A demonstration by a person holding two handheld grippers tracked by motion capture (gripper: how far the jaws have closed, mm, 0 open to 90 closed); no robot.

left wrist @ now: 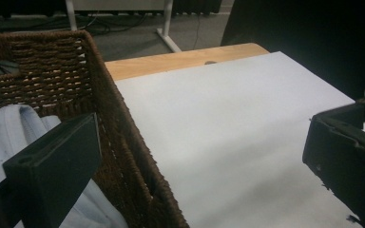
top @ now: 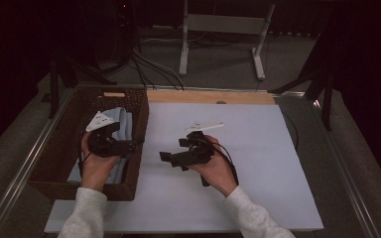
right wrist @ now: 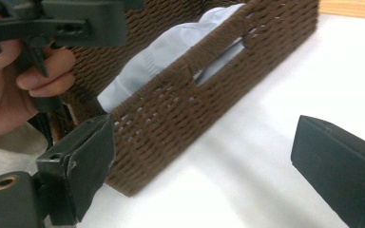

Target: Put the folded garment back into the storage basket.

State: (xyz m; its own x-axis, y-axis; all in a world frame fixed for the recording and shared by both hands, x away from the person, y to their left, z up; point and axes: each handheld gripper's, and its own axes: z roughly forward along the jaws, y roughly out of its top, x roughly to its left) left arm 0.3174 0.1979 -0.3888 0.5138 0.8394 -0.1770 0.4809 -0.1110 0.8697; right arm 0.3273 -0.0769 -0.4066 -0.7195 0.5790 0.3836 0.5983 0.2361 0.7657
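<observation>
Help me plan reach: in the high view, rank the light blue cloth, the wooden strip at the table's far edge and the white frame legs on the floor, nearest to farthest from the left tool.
1. Light blue cloth, in the basket beside the left tool.
2. Wooden strip, along the table's far edge.
3. White frame legs, on the floor beyond the table.

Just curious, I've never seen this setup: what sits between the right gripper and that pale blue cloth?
The wicker basket's wall. In the right gripper view it stands between the right gripper and the blue cloth inside.
</observation>
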